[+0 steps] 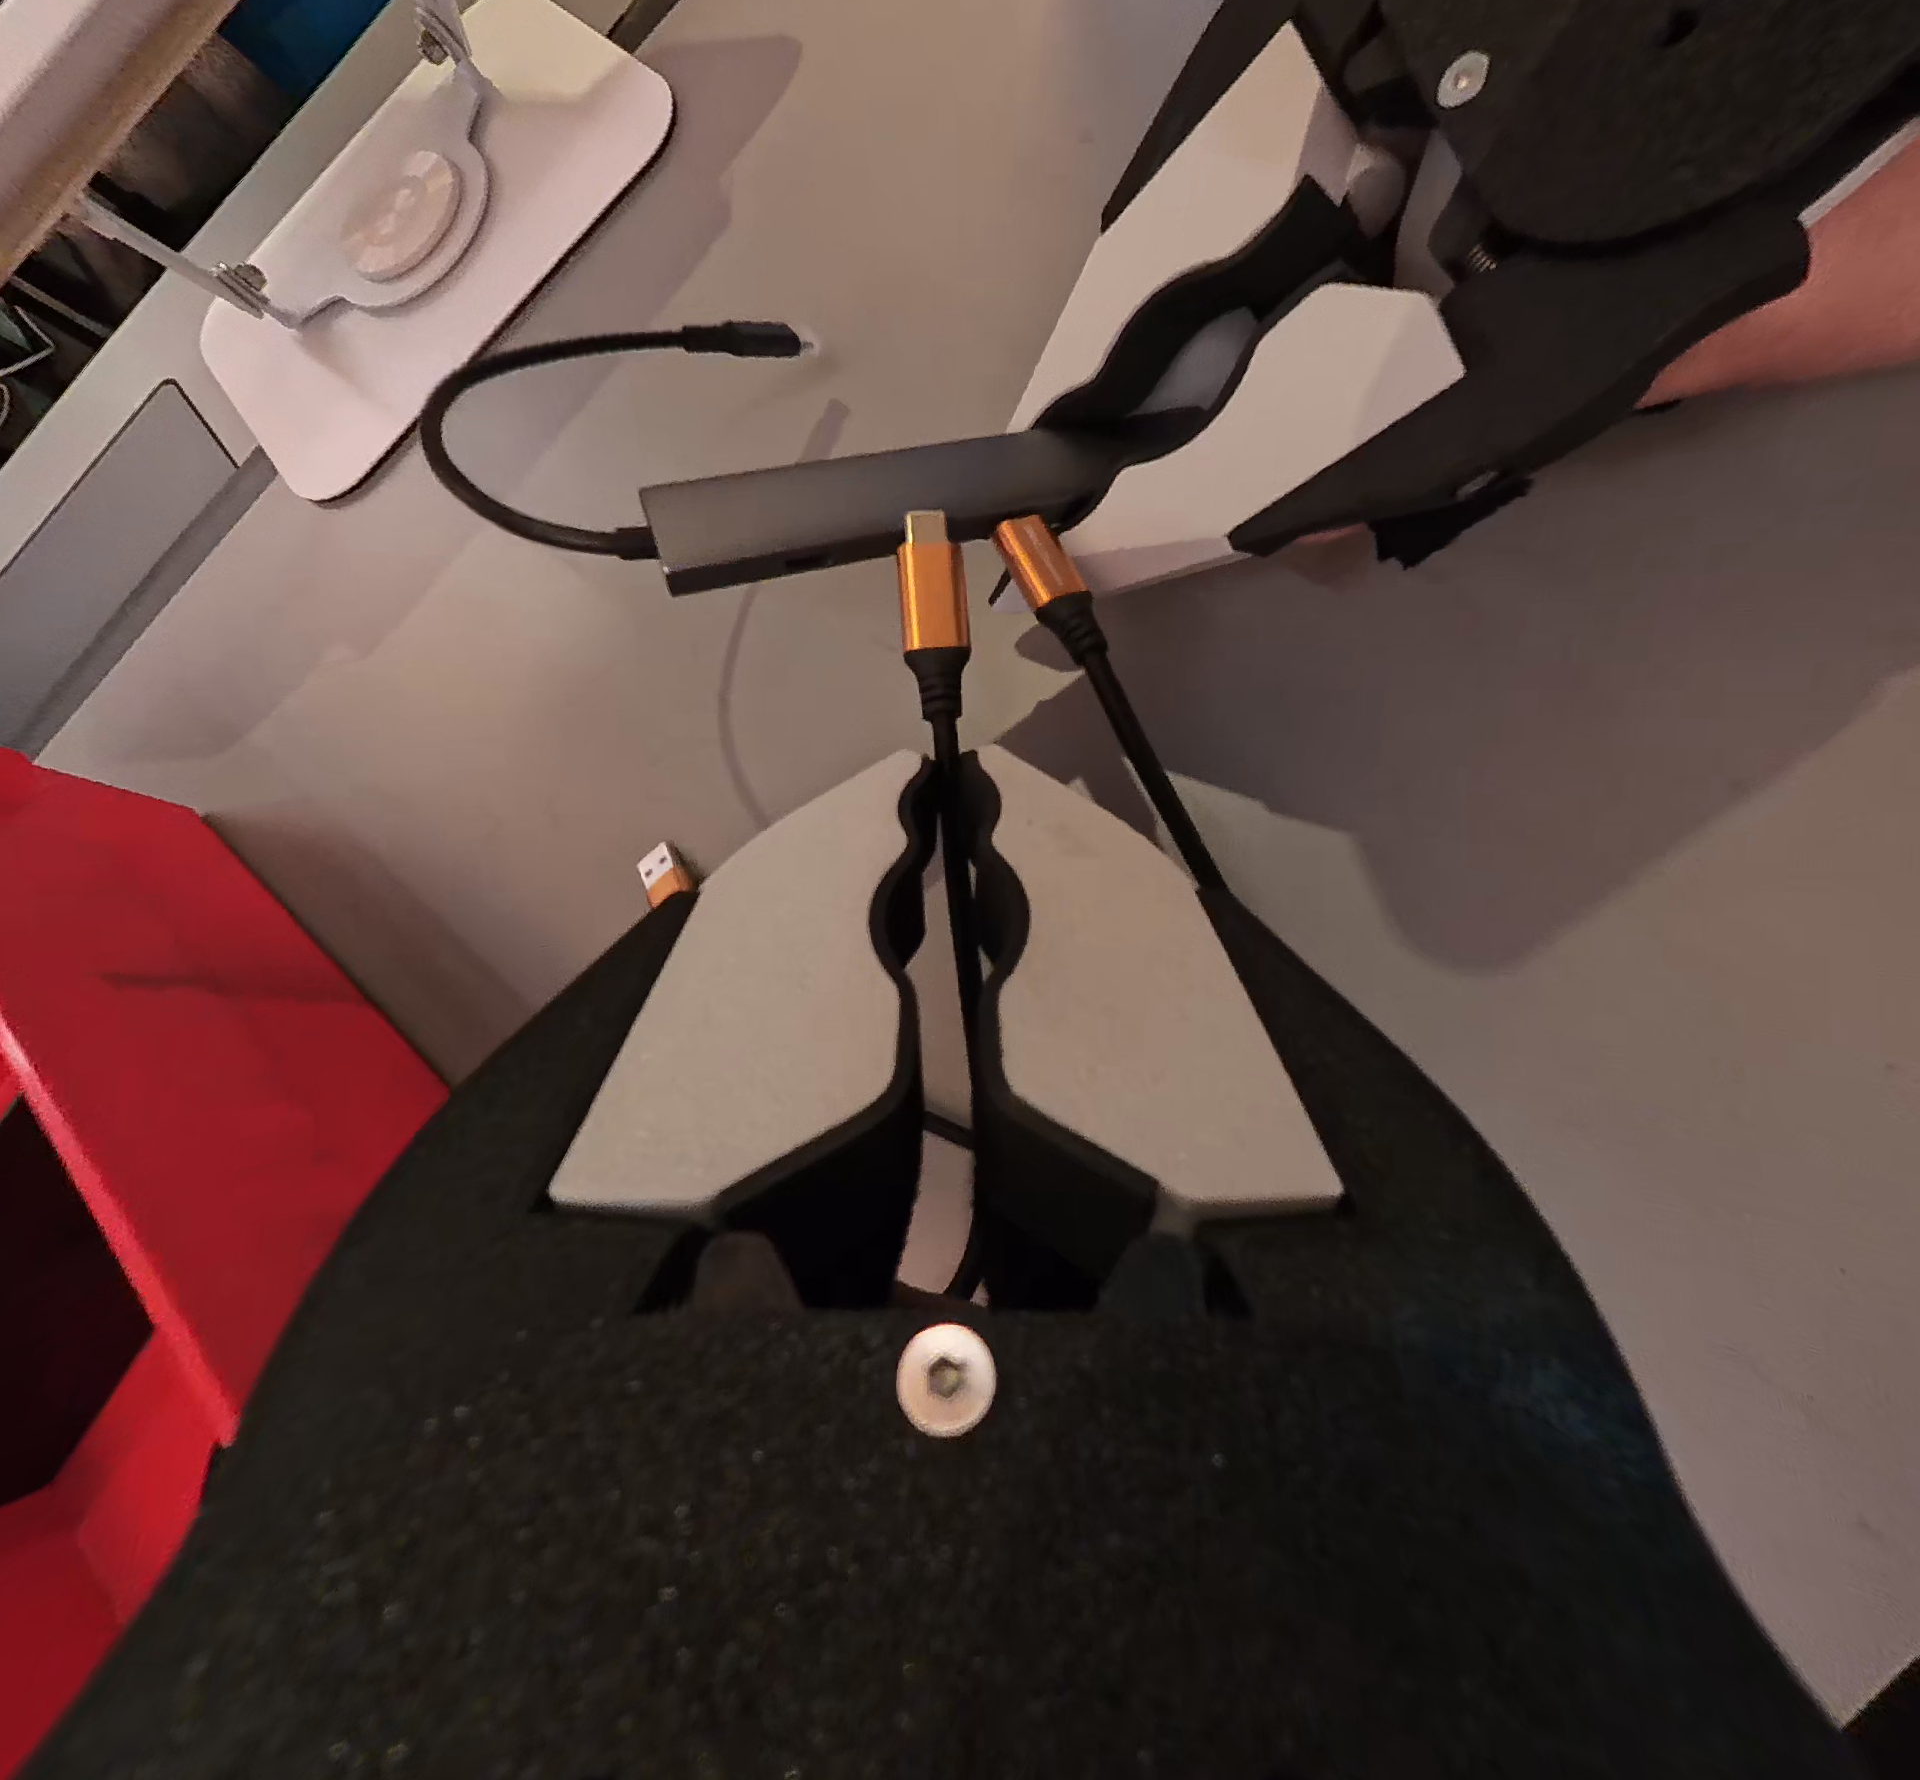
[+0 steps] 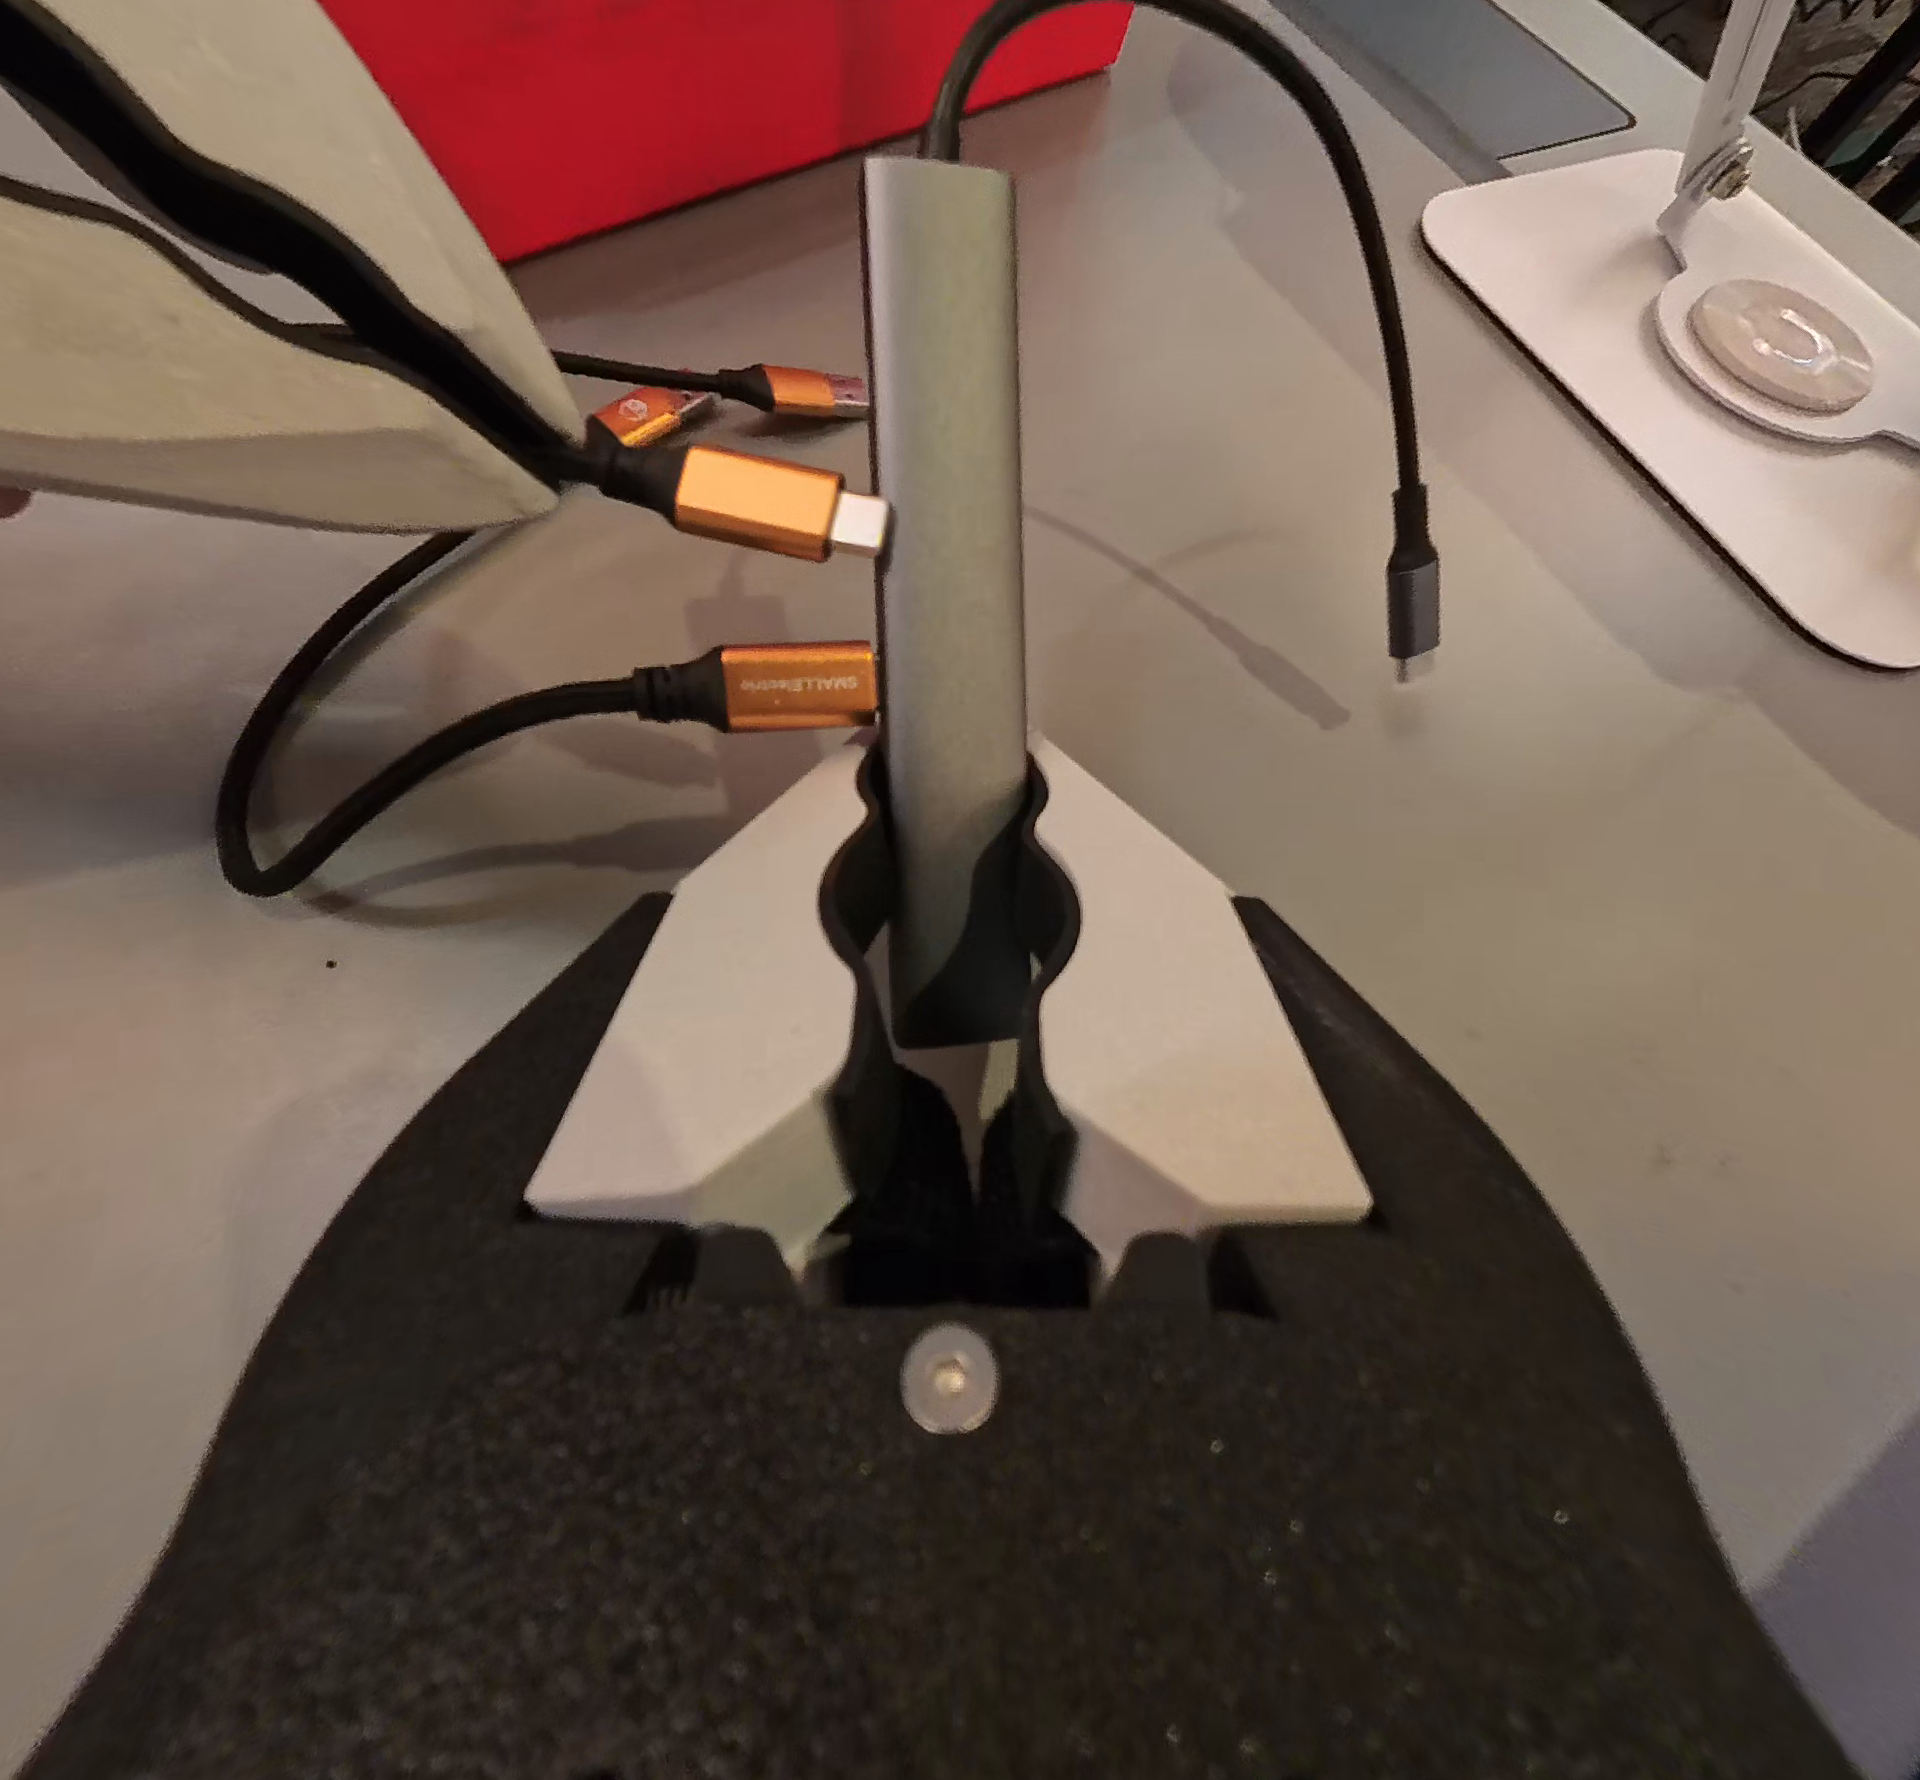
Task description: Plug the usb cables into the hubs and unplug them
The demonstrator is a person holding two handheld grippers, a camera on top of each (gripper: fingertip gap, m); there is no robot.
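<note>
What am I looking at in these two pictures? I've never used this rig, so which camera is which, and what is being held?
Each picture comes from a camera on a handheld two-finger gripper, looking along its fingers. The right gripper is shut on a slim grey hub, lifted off the grey table. The left gripper pinches the black cable of an orange USB plug, whose metal tip is at the hub's side and not fully in. A second orange plug is already seated. Two spare plugs lie on the table, beside a red box and a white stand.

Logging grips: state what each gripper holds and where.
Right gripper clamps the slim grey metal USB hub by its near end. Left gripper pinches the black braided cable behind its orange plug.
</note>
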